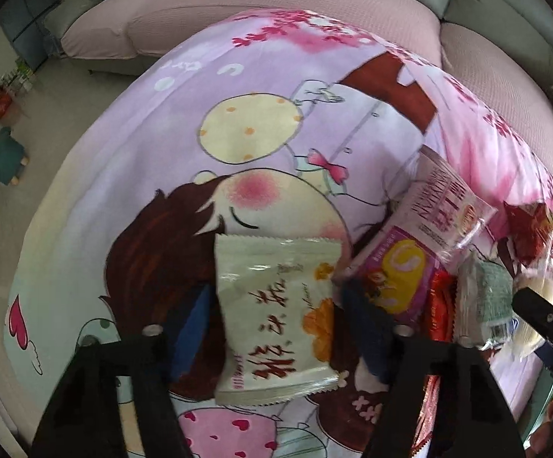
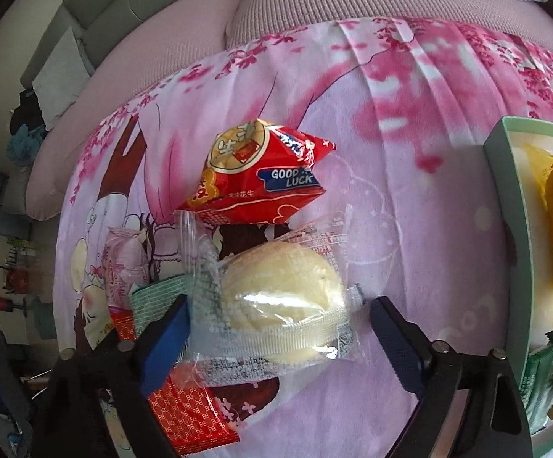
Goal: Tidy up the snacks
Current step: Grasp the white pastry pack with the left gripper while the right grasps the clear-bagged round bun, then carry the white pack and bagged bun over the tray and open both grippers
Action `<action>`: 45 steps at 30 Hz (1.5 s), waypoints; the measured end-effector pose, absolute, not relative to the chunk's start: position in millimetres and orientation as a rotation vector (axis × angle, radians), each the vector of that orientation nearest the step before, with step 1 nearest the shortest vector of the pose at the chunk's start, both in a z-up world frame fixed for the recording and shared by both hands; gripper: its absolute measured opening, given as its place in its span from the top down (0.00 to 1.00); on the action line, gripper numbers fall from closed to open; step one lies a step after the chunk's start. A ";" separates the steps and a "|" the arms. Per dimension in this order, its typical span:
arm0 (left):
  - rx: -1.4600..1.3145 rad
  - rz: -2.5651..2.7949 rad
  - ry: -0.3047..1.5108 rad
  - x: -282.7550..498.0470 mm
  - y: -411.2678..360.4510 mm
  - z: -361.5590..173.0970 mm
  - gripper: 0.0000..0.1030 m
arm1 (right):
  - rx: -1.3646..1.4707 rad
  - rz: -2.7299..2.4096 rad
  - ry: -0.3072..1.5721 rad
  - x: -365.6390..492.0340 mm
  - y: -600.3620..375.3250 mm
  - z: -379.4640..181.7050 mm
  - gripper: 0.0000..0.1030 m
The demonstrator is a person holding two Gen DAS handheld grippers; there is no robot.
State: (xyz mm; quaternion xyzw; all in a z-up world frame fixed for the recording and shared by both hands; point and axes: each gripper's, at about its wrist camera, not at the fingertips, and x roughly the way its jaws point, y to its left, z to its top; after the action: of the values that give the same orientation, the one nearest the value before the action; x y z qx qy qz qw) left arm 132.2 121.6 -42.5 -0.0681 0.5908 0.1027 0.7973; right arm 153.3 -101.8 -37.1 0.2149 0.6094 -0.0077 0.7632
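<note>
My left gripper (image 1: 276, 328) is open, its blue pads on either side of a cream snack packet with red characters (image 1: 276, 316) lying on the cartoon-print cloth (image 1: 185, 160). My right gripper (image 2: 276, 339) is open around a clear-wrapped pale round pastry (image 2: 280, 297); the left pad touches its wrapper, the right pad stands apart. A red "Good Luck" packet (image 2: 261, 175) lies just beyond the pastry. Beside the left gripper lie a purple cake-roll packet (image 1: 398, 267), a white packet (image 1: 440, 206) and a red wrapper (image 1: 440, 305).
A mint-green box (image 2: 505, 206) with several wrapped snacks stands at the right in the right wrist view. A red patterned wrapper (image 2: 188, 416) and a green packet (image 2: 154, 297) lie under the right gripper's left finger. A pink sofa (image 1: 276, 4) runs behind the cloth.
</note>
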 end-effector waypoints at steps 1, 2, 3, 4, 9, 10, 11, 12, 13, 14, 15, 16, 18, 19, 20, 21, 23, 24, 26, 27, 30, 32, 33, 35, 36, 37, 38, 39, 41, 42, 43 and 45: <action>-0.134 0.223 1.267 131.7 120.1 -42.1 0.44 | 0.467 -0.016 1.320 152.1 -102.8 -36.7 0.15; -0.121 0.226 1.264 131.4 118.6 -42.1 0.44 | 0.467 -0.014 1.314 150.6 -103.8 -36.6 0.17; -0.110 0.230 1.262 130.9 117.4 -42.3 0.45 | 0.474 -0.009 1.307 148.4 -105.4 -37.0 0.18; -0.105 0.231 1.261 130.8 117.1 -41.9 0.45 | 0.477 -0.007 1.303 147.2 -106.8 -36.9 0.18; -0.144 0.233 1.248 132.1 120.0 -38.2 0.48 | 0.489 -0.004 1.284 137.5 -115.2 -33.2 0.22; -0.154 0.231 1.245 132.3 122.3 -36.8 0.49 | 0.492 -0.002 1.277 135.3 -116.7 -31.8 0.23; -0.163 0.230 1.240 132.0 123.2 -35.8 0.49 | 0.494 -0.001 1.271 132.4 -118.7 -29.8 0.24; -0.167 0.227 1.235 130.6 126.5 -33.9 0.49 | 0.497 -0.001 1.266 130.8 -119.3 -28.2 0.25; -0.169 0.224 1.229 130.2 126.6 -32.2 0.49 | 0.499 0.002 1.255 127.2 -121.4 -25.4 0.26; -0.170 0.221 1.221 127.5 127.3 -29.3 0.49 | 0.500 0.004 1.248 124.0 -123.1 -22.9 0.28; -0.173 0.218 1.214 125.4 128.0 -26.6 0.49 | 0.507 0.007 1.238 120.7 -124.7 -20.1 0.29; -0.177 0.216 1.203 124.4 127.7 -23.2 0.49 | 0.512 0.013 1.232 115.6 -128.0 -16.2 0.32; -0.177 0.219 1.184 125.7 125.4 -14.4 0.49 | 0.525 0.024 1.214 107.3 -132.2 -7.9 0.36; -0.172 0.220 1.174 121.0 129.7 -9.1 0.49 | 0.520 0.028 1.204 103.1 -134.1 -4.2 0.36; -0.167 0.219 1.165 119.6 128.1 -5.3 0.49 | 0.515 0.030 1.198 101.0 -134.4 -2.5 0.36; -0.167 0.216 1.158 118.9 127.2 -3.9 0.49 | 0.512 0.029 1.193 97.9 -136.1 -0.9 0.36; -0.166 0.204 1.141 116.7 124.4 4.0 0.49 | 0.512 0.028 1.192 94.1 -137.5 -0.3 0.37; -0.166 0.202 1.131 117.7 121.4 7.1 0.49 | 0.518 0.030 1.190 90.5 -140.1 0.9 0.37; -0.157 0.202 1.108 115.5 116.5 15.4 0.49 | 0.528 0.038 1.177 85.8 -142.7 4.7 0.37; -0.150 0.198 1.099 116.1 113.0 18.2 0.49 | 0.530 0.041 1.166 84.3 -142.2 6.6 0.37; -0.138 0.171 1.074 114.7 101.0 28.9 0.49 | 0.539 0.038 1.115 71.0 -151.5 21.6 0.37; -0.129 0.145 1.060 118.4 88.8 32.7 0.49 | 0.549 0.026 1.080 62.5 -161.6 31.9 0.37; -0.124 0.124 1.051 117.8 80.5 36.5 0.49 | 0.556 0.014 1.060 57.9 -168.5 37.3 0.37; -0.109 0.077 1.034 116.6 62.1 43.5 0.49 | 0.567 -0.010 1.029 52.7 -178.7 44.8 0.37; -0.103 0.062 1.030 115.9 55.2 45.6 0.49 | 0.575 -0.031 1.010 48.7 -187.4 49.0 0.37; -0.092 0.039 1.024 115.0 44.8 48.4 0.49 | 0.577 -0.057 0.992 44.8 -196.6 53.0 0.37; -0.079 0.019 1.018 114.4 35.1 50.4 0.49 | 0.577 -0.079 0.980 42.4 -203.7 55.6 0.37; -0.066 0.002 1.013 113.1 26.4 52.5 0.49 | 0.582 -0.110 0.965 38.4 -214.6 58.4 0.37; -0.044 -0.037 1.006 110.4 9.2 55.3 0.49 | 0.596 -0.155 0.948 31.7 -234.0 61.3 0.37; -0.034 -0.063 1.002 108.5 -0.8 56.9 0.49 | 0.608 -0.175 0.940 28.2 -243.4 62.4 0.37; -0.026 -0.088 1.000 106.5 -9.9 58.3 0.49 | 0.617 -0.199 0.933 24.6 -253.8 64.3 0.37; -0.002 -0.127 0.993 101.6 -26.0 60.4 0.48 | 0.627 -0.271 0.914 15.7 -278.1 66.3 0.37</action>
State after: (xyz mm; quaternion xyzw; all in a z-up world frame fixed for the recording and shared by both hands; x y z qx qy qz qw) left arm 101.6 -26.0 60.4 -0.0010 0.4761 -0.0609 0.8773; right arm 15.7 -278.1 66.3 0.2968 0.4328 -0.1281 0.8415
